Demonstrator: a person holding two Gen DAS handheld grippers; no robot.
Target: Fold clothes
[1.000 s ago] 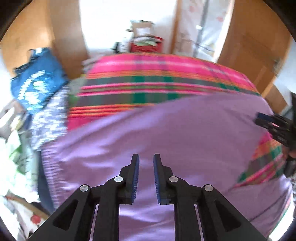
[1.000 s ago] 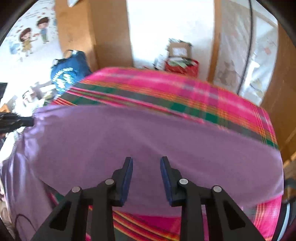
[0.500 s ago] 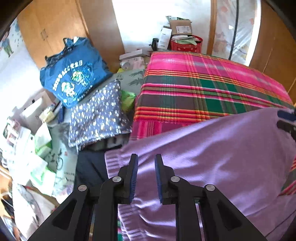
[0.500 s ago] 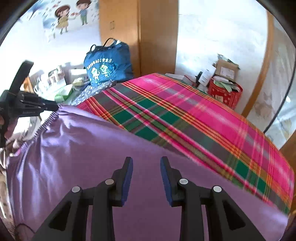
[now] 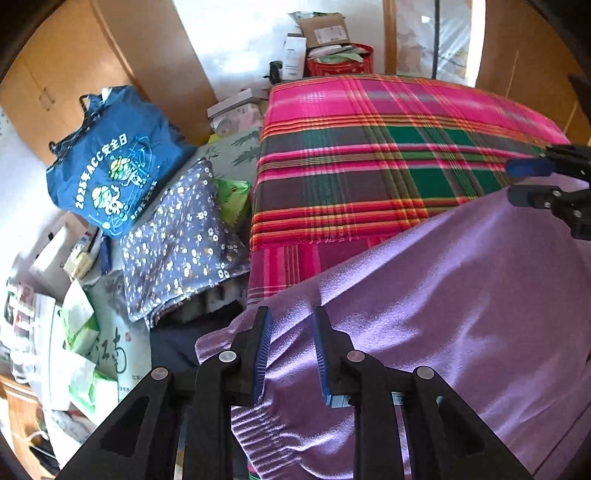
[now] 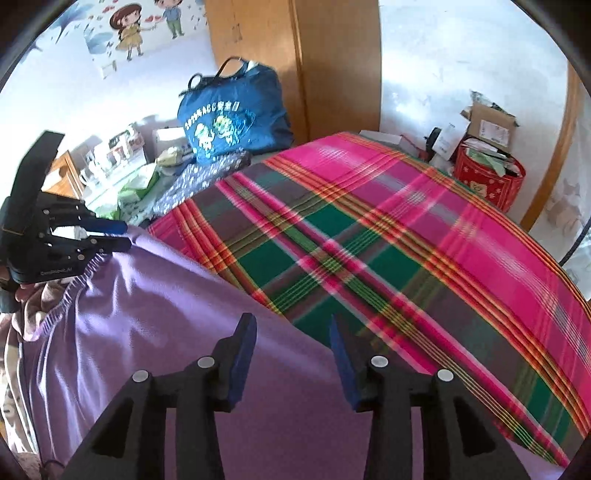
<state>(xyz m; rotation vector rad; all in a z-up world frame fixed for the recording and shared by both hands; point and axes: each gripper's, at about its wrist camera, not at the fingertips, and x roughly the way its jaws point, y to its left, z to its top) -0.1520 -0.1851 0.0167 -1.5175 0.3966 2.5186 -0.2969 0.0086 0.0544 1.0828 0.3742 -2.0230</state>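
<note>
Across the bed [image 5: 369,155], with its pink, green and orange plaid cover, we see a purple garment [image 5: 461,295] spread over the near corner. From the left wrist view we look along the bed's left side, where a blue tote bag [image 5: 110,166] leans by a wooden wardrobe and a floral navy cloth [image 5: 181,240] lies beside the mattress; the right wrist view instead shows a cartoon wall sticker [image 6: 147,26] and a red tin [image 6: 491,181] full of papers past the far end of the bed.

Our left gripper [image 5: 291,350] sits low over the garment's gathered hem, its jaws a narrow gap apart with purple fabric lying between and under them; whether the pads actually pinch the cloth we cannot tell. Seen from the right wrist view, the same gripper [image 6: 118,236] reaches in from the left at the hem's corner, its fingers nearly level.

Our right gripper [image 6: 291,343] hovers above the garment's far edge, where purple meets plaid, jaws spread wide and holding nothing. From the left wrist view it [image 5: 517,181] enters at the right, jaws apart, over that same edge.
</note>
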